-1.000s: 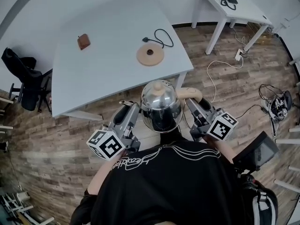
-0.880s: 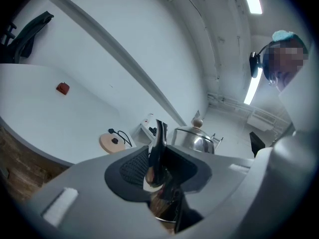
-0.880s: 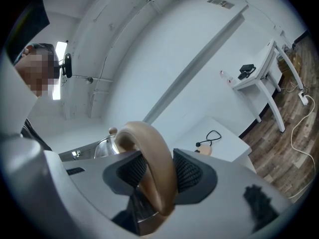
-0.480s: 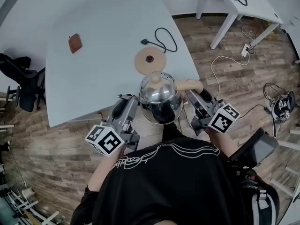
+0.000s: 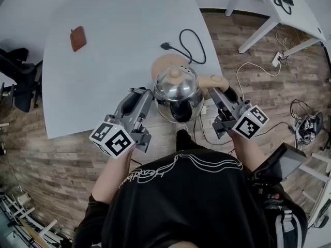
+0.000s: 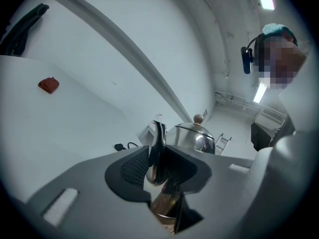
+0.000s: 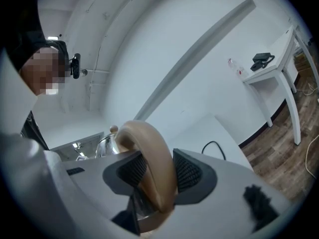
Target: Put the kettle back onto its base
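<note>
A polished steel kettle (image 5: 178,91) with a wooden lid knob hangs above the near edge of the white table (image 5: 114,61), carried between both grippers. Its round tan base (image 5: 161,65) lies on the table just beyond, partly hidden by the kettle. My left gripper (image 5: 149,94) is shut on the kettle's spout (image 6: 158,144), which stands between the pads in the left gripper view. My right gripper (image 5: 216,90) is shut on the curved tan handle (image 7: 149,163), with the fingers (image 7: 187,172) pressing both sides of it.
The base's black cable and plug (image 5: 190,43) loop behind it. A small brown object (image 5: 78,38) lies at the table's far left. A second white table (image 5: 297,12) stands at the upper right, loose cables (image 5: 305,120) lie on the wood floor, and a dark chair (image 5: 15,79) is at left.
Both grippers have carried the kettle forward from over the floor to over the table's near edge, and it now overlaps the base in the head view. Neither grip has changed.
</note>
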The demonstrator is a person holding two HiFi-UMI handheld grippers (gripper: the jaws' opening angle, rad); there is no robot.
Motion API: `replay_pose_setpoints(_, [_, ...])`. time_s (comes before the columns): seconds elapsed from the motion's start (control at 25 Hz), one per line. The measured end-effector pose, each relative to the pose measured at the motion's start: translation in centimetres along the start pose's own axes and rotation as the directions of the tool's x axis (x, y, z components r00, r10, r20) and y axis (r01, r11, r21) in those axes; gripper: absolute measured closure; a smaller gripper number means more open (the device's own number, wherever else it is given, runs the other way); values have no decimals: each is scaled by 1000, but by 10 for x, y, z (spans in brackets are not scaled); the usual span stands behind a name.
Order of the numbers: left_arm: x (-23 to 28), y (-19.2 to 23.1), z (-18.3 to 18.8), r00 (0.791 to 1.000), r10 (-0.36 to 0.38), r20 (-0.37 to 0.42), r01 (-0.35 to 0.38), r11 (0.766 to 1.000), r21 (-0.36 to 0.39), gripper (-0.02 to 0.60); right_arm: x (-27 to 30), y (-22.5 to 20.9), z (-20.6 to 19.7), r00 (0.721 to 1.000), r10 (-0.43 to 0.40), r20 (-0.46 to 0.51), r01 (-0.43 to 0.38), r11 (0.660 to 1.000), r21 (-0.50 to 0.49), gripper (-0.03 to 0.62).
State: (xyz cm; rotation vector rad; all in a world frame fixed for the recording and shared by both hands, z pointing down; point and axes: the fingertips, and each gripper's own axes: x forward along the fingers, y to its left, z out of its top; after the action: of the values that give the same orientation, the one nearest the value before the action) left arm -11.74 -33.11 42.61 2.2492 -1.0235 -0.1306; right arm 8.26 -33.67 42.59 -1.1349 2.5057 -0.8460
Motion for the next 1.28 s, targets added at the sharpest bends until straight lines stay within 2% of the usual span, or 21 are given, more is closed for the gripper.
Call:
replay_pose_setpoints(0.32, [34, 42, 20, 1000, 2, -1, -2, 998, 68, 474, 54, -27, 10, 998, 54, -42, -57, 996, -75, 431])
replay_pose_setpoints(0.52, [56, 73, 43, 1000, 0, 10, -1, 993, 116, 474, 94, -44, 11, 992, 93, -87, -101, 991, -88, 432])
replay_pose_setpoints(0.8, [58, 82, 39, 1000, -9, 21, 5, 981, 196, 474, 103, -53, 3, 985, 142, -101, -153, 982, -115, 433])
replay_pose_setpoints(1.08, [62, 85, 30, 999, -15, 31, 7, 971, 240, 474, 105, -62, -4, 984, 143, -110, -158, 978, -134, 433])
replay_pose_setpoints(1.28, [64, 80, 33, 999, -35, 36, 22, 951, 307, 472, 103, -66, -5, 986, 136, -92, -148, 979, -137, 436])
